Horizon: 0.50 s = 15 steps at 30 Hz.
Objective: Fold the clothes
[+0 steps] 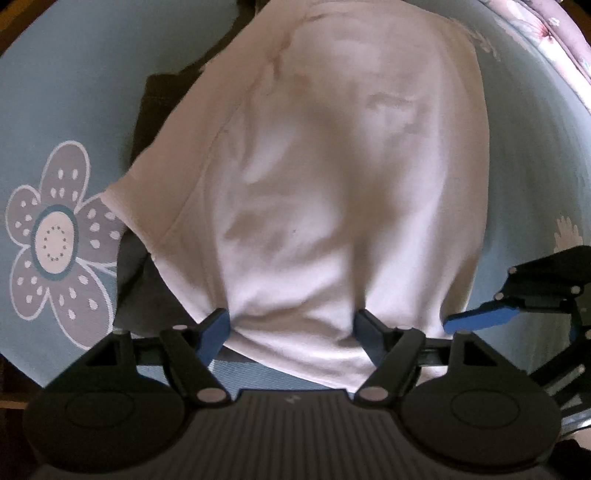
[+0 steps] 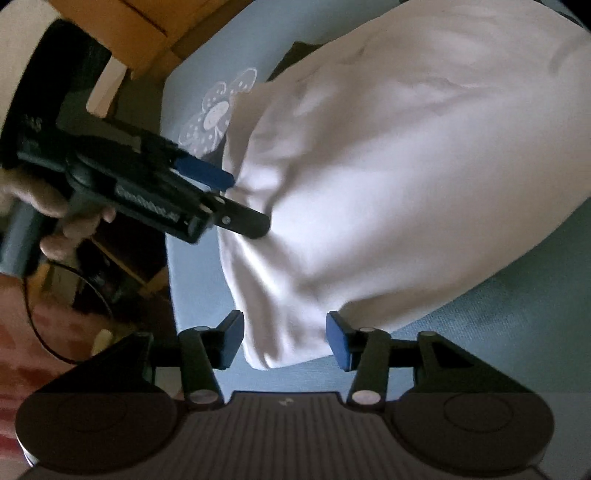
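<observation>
Soft, wrinkled white T-shirt (image 1: 332, 192) lies on a flower-printed blue sheet (image 1: 74, 92), its hem between the spread fingers of left gripper (image 1: 291, 328) and right gripper (image 2: 284, 339).

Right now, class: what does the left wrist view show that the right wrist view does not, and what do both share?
Only the left wrist view shows the dark garment under the white shirt and a floral pillow edge. Only the right wrist view shows the hand holding the left gripper, wooden furniture and the floor. Both show the shirt, the flower print on the blue sheet, and both grippers open.
</observation>
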Each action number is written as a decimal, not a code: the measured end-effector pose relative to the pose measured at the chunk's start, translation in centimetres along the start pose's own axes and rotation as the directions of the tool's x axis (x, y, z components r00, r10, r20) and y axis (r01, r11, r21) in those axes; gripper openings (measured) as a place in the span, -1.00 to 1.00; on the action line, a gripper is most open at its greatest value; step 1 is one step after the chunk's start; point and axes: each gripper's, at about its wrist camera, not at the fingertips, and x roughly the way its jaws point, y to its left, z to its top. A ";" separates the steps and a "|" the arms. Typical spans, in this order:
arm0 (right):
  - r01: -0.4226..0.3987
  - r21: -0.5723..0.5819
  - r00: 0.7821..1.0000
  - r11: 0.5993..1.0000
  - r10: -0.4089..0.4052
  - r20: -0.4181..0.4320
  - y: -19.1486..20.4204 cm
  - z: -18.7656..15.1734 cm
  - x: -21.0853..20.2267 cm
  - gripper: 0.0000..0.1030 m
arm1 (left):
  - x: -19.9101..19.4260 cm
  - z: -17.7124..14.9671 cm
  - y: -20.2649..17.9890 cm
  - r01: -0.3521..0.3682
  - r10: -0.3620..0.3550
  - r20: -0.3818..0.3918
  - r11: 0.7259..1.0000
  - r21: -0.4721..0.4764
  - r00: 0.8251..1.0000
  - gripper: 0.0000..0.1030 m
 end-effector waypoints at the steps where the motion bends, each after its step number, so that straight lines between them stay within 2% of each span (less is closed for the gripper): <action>1: 0.005 -0.001 1.000 1.000 -0.005 0.003 0.2 0.1 -0.5 0.05 | -0.4 0.1 -0.1 -0.002 0.002 0.007 1.000 -0.005 1.000 0.45; 7: 0.075 -0.007 0.997 0.997 -0.075 0.034 1.1 0.2 -4.9 0.05 | -3.8 1.6 -1.6 0.012 -0.009 0.097 0.999 -0.035 0.995 0.44; 13: 0.161 0.014 0.985 0.987 -0.162 0.067 1.4 -0.6 -10.8 0.05 | -8.8 2.0 -5.6 0.076 -0.046 0.253 0.991 -0.110 0.966 0.43; 15: 0.203 0.037 0.976 0.978 -0.206 0.076 1.0 -1.6 -13.8 0.06 | -9.7 1.5 -8.9 0.113 -0.071 0.279 0.984 -0.135 0.958 0.43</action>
